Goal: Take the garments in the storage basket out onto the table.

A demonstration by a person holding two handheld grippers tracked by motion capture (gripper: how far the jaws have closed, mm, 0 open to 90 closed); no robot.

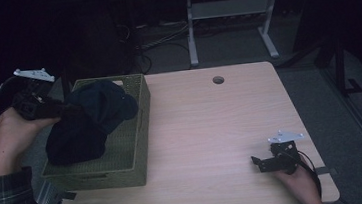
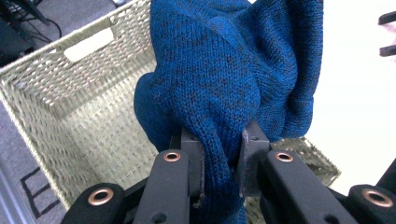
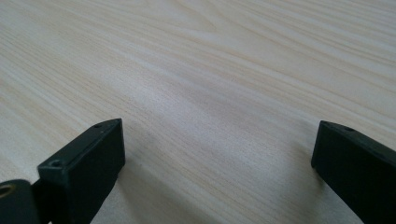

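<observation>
Two hand-held grippers are over the light wooden bench (image 1: 212, 129). The left hand-held gripper (image 2: 223, 158) has its jaws pressed on a fold of the dark blue knitted cloth (image 2: 233, 74), which hangs above the woven olive-green rectangular basket (image 1: 139, 131) at the left edge of the bench and partly drapes inside it. The right hand-held gripper (image 3: 217, 154) rests near the front right corner with its jaws wide apart and nothing between them. Between basket and right gripper, the bench surface is bare.
</observation>
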